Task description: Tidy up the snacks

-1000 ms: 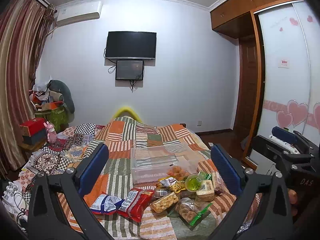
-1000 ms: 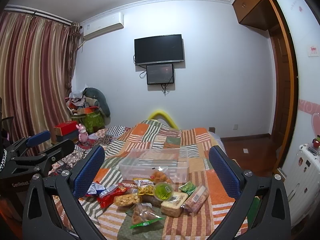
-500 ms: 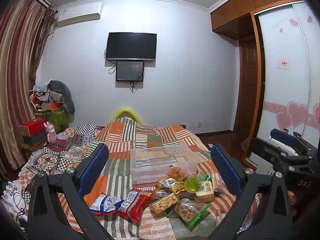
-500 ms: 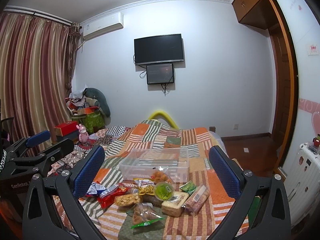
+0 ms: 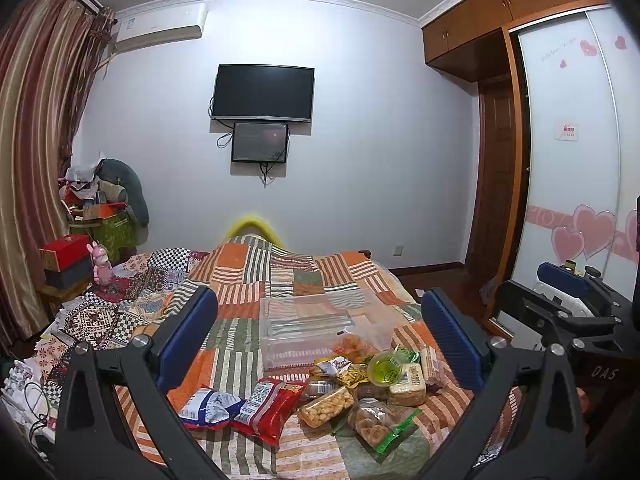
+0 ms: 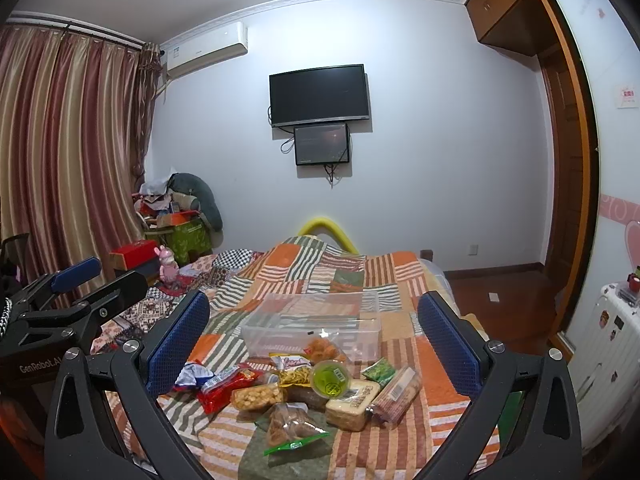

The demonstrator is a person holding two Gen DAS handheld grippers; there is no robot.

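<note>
A pile of snack packets lies on the patchwork bed quilt [image 5: 256,276]: a red bag [image 5: 269,404], a blue-white bag [image 5: 208,403], a clear bag of nuts [image 5: 326,401], a green-lidded cup [image 5: 386,367] and a green-zip bag [image 5: 378,424]. Behind them stands an empty clear plastic bin [image 5: 316,322], which also shows in the right wrist view [image 6: 316,326]. My left gripper [image 5: 318,344] is open and empty above the pile. My right gripper [image 6: 314,344] is open and empty, with the red bag [image 6: 224,386] and cup [image 6: 330,378] below it.
A cluttered side table with a red box [image 5: 66,250] and pink toy [image 5: 102,264] stands left of the bed. Curtains [image 6: 68,160] hang at left. A wardrobe [image 5: 576,168] and white suitcase [image 6: 608,360] stand at right. A TV [image 5: 262,94] hangs on the far wall.
Both grippers stay open and nearly still; the left wrist view drifts very slightly. The snacks and the bin have not moved.
</note>
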